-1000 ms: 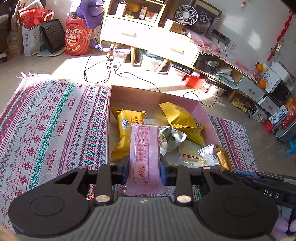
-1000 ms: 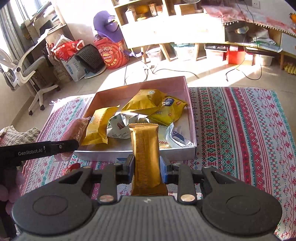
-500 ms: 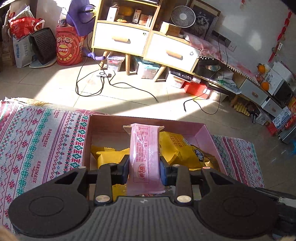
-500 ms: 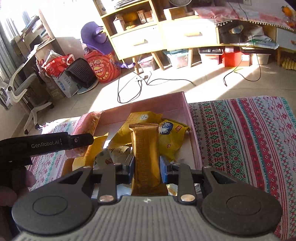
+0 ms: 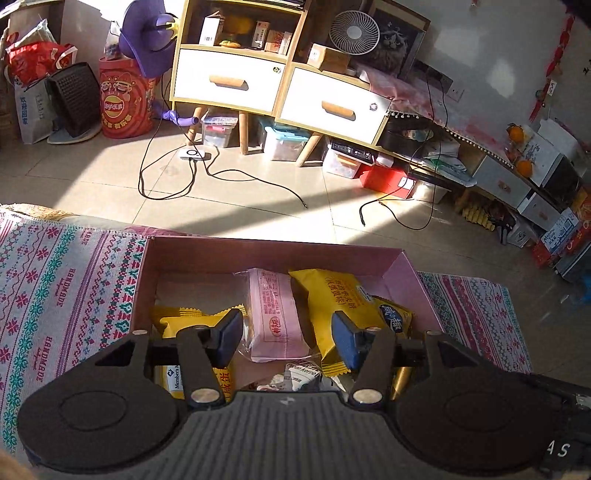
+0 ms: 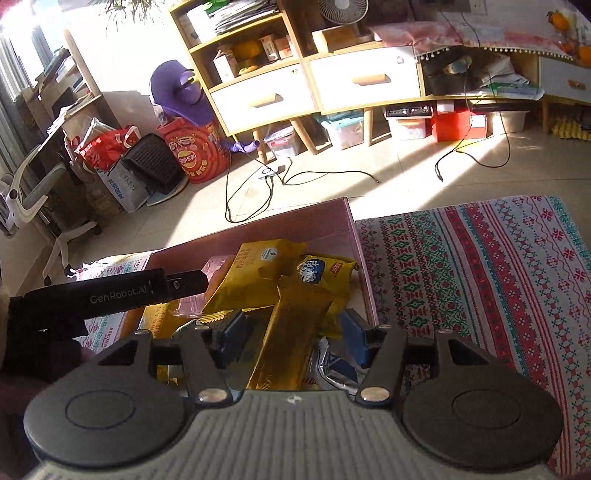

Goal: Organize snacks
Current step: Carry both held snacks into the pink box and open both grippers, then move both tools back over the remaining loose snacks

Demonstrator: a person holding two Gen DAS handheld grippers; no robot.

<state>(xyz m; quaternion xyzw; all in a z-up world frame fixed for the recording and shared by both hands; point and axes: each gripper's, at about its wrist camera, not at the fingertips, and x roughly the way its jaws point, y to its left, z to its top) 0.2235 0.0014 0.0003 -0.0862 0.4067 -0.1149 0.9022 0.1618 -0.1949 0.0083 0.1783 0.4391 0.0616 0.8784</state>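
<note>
Surface: a woven cloth (image 5: 66,295) with red, green and pink bands covers the bench. A shallow pink box (image 5: 402,266) rests on the cloth, in view of both wrist cameras. Behind the bench lies a tiled floor (image 5: 258,199) with strong sun patches and loose black cables (image 5: 166,184). Against the far wall stands a wooden cabinet (image 5: 229,81) with two white drawers, a small white fan (image 5: 354,33) on its top, and storage bins beneath. A red snack drum (image 5: 123,107) and bags stand to the left of the cabinet.

Box contents: several yellow snack packs (image 5: 332,299), a crumpled white wrapper, and further packets. These overlap one another.

Left gripper (image 5: 288,332): the fingers have just been opening and now stand apart. The pink bar (image 5: 273,314) lies in the box between the two blue pads (image 5: 229,332), lengthwise along the view. Clear gaps show on both sides of it; neither pad touches it. The bar rests against a yellow pack on its right side.

Right gripper (image 6: 291,343): the fingers have just been opening and are released. The gold bar (image 6: 291,332) lies between the pads (image 6: 229,339), tilted, its far end leaning on the yellow packs at the right side of the box. Neither pad presses on it. In the right wrist view, the left gripper's black body (image 6: 110,295) reaches in from the left over the box, with the pink bar partly visible beyond its tip.
</note>
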